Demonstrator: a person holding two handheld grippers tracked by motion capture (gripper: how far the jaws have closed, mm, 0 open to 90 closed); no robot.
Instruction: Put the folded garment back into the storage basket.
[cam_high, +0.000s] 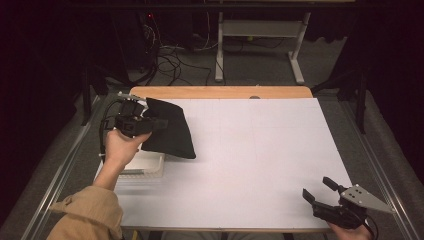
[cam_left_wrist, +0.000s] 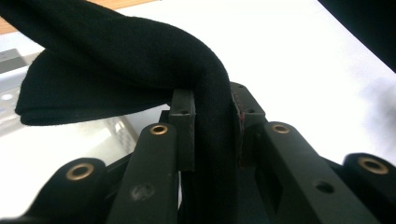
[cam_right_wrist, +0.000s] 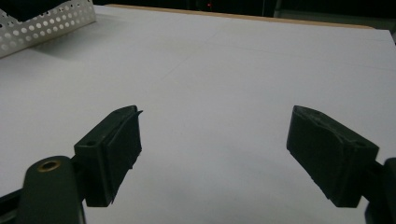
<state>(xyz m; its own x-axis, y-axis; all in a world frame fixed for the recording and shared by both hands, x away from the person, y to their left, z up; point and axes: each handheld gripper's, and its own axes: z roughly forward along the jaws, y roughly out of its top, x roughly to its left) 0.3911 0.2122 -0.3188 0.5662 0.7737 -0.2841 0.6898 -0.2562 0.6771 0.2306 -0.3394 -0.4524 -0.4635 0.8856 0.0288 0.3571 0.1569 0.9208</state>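
Scene: white worktop seen from above, wooden edge at the far side, dark room and cables beyond.
Left gripper: held at the far left of the worktop, fingers clamped shut on a fold of black cloth.
Black cloth: lifted off the surface at the far left, hanging from the fingers and draping out over the basket; pinched at one edge, likely so the rest falls open and can be carried clear.
Close look from the left gripper view: thick, felt-like cloth bending over the finger tips and running down between them, squeezed tight.
White perforated basket: sitting at the left edge just beneath the cloth and hand, partly hidden; probably the place the cloth comes from or goes to, cannot tell which.
Right gripper: resting low at the near right corner, well apart from the cloth, fingers spread wide with nothing between them; seemingly waiting, ready to take a free edge.
Basket from the right gripper view: holed white wall at far left.
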